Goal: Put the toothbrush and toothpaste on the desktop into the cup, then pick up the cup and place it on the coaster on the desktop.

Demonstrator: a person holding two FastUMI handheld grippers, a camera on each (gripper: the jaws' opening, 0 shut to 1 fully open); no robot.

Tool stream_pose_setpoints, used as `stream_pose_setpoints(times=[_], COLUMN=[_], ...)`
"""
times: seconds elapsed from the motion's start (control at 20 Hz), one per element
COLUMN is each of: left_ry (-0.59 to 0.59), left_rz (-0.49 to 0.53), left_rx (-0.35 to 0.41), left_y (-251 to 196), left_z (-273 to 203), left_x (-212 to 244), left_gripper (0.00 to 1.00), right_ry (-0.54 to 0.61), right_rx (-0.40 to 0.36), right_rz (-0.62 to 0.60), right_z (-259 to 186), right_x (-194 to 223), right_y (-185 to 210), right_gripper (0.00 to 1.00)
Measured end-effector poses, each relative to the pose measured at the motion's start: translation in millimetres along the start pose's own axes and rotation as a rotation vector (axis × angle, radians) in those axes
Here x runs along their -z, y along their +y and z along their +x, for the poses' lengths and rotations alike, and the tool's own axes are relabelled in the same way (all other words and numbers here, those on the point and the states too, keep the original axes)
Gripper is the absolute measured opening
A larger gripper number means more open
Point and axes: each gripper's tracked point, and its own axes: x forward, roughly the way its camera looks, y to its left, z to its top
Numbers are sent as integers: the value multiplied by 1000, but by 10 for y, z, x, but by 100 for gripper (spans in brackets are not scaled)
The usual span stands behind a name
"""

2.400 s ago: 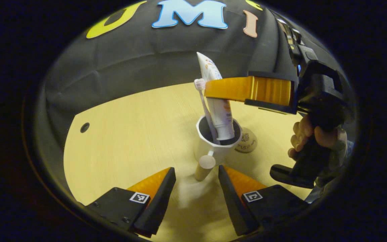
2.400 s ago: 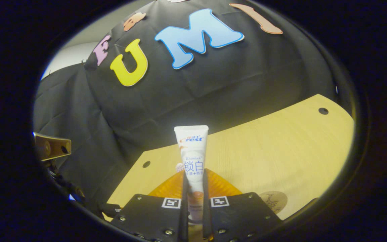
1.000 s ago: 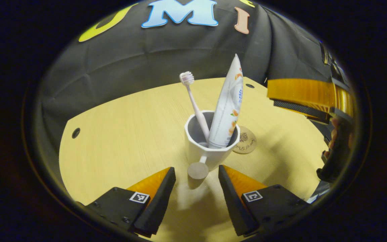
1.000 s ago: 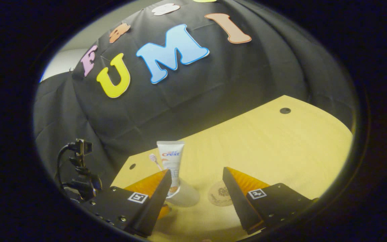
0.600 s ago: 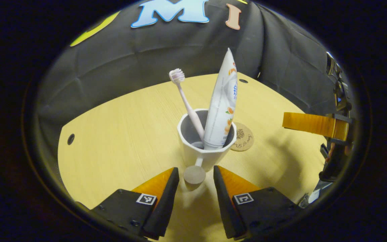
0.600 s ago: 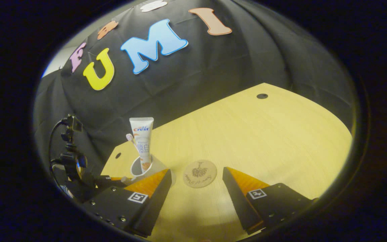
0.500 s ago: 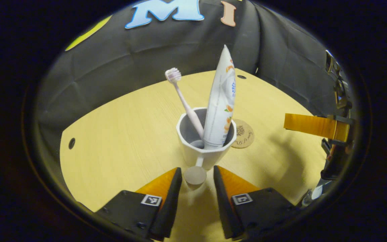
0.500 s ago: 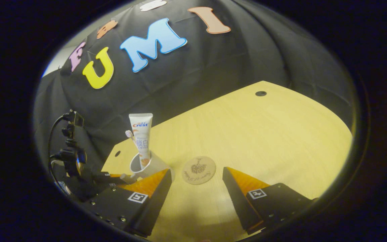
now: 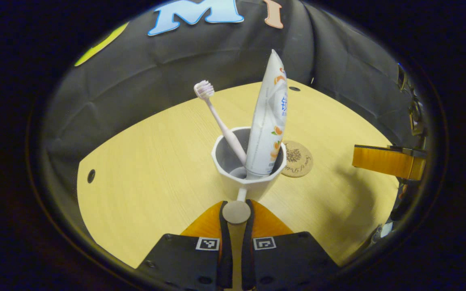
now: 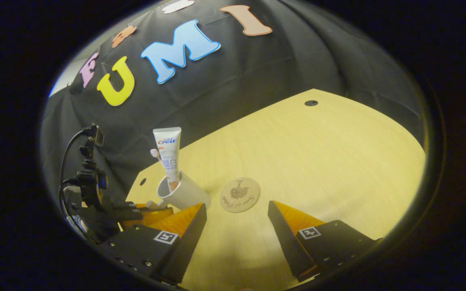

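I am pinching the round wooden handle [image 9: 236,212] of the white cup [image 9: 247,178] with my left gripper [image 9: 236,226], both fingers pressing its sides at the bottom centre of the left gripper view. The handle is a short cylinder with a flat matte end, joined to the cup by a thin white stem. The cup is faceted, its rim angular rather than round, its inner wall a smooth grey. It is sitting on the desktop [image 9: 156,169] at the middle of the frame.

A pale pink toothbrush [image 9: 220,121] is leaning out of the cup toward the upper left, bristled head up. Beside it the toothpaste tube [image 9: 268,117] is standing cap down, glossy and white with small orange fruit printed on it, its flat crimped end topmost.

The coaster [image 9: 297,158] is lying flat just right of the cup, a thin round wooden disc with a dark plant drawing.

My right gripper [image 10: 237,226] is hanging with its fingers spread wide and holding nothing, low in the right gripper view. There, the coaster [image 10: 239,195] is showing above them, and the cup [image 10: 182,193] at the lower left.

The desktop is light wood with fine straight grain and a small dark hole [image 9: 91,176] near its left edge. Wrinkled black cloth [image 9: 168,68] is filling the upper frame.
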Motion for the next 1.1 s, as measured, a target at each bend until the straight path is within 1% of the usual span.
stream_pose_setpoints(times=[0.1,0.15,0.2,0.25,0.5,0.65,0.85,1.1], left_ry=[-29,-42,-55,-70,-134,-174,-211,-251], left_rz=[3,4,6,8,41,36,30,31], left_rx=[-23,-28,-30,-37,-64,-73,-77,-69], left_y=[2,-10,9,15,25,-6,-16,-85], left_z=[-43,-74,-83,-122,-340,-472,-542,-553], left_x=[-30,-39,-61,-77,-191,-279,-343,-534], left_gripper=[9,10,15,10,9,9,9,9], right_ry=[4,2,0,0,8,15,26,30], right_rx=[8,13,16,19,20,19,26,32], right_rz=[8,12,18,23,31,18,24,35], right_z=[-21,-37,-50,-69,-90,-130,-185,-216], right_x=[18,20,21,24,37,61,81,73], right_y=[-50,-86,-107,-124,-155,-164,-254,-324], right_gripper=[92,92,92,92,92,92,92,92])
